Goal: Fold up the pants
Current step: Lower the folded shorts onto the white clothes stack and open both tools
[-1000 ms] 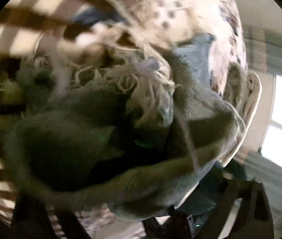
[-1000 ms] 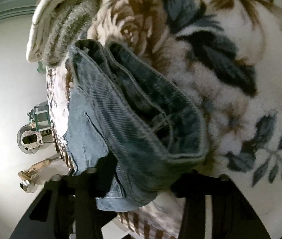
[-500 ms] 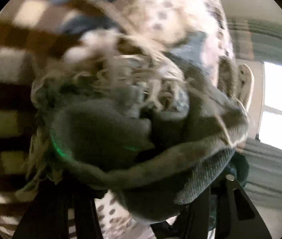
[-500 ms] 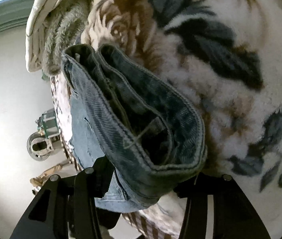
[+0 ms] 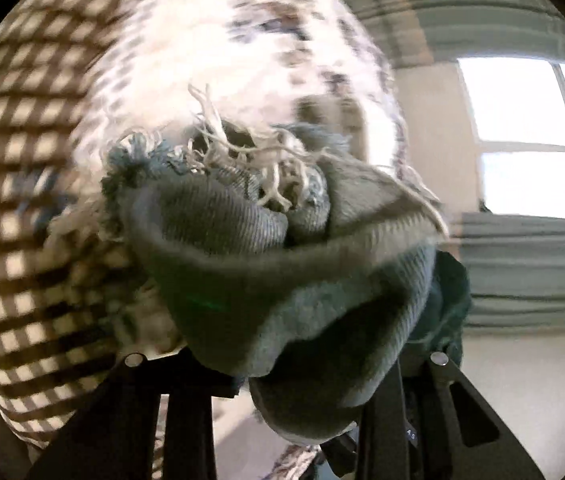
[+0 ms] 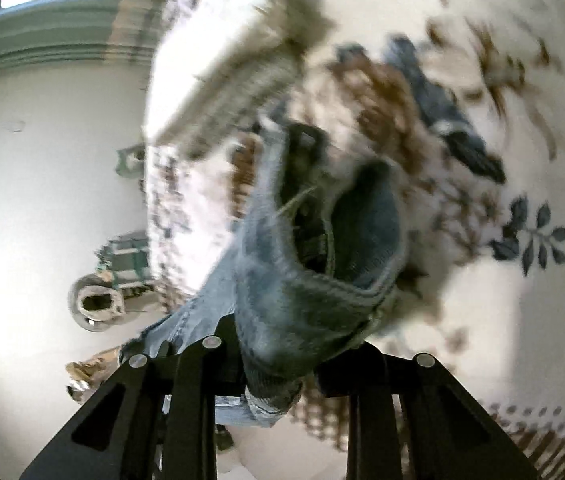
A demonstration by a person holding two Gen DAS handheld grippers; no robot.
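The pants are blue-grey denim jeans. In the left wrist view my left gripper (image 5: 294,364) is shut on a bunched leg end (image 5: 282,280) with a frayed, stringy hem (image 5: 250,156), held above the bed. In the right wrist view my right gripper (image 6: 282,364) is shut on a stitched denim edge (image 6: 314,292); the cloth gapes open in front of the camera and more denim trails down left (image 6: 186,324). Both views are motion-blurred.
A floral fleece blanket (image 6: 502,160) covers the bed, with a checked brown and cream cover (image 5: 14,184) at its side. A folded pale cloth (image 6: 234,64) lies farther up the bed. A window (image 5: 530,136) is to the right. Small objects (image 6: 98,296) lie on the floor.
Both grippers have lifted away from the bed with the denim still held. The bed now looks farther off, and more of the room and window shows.
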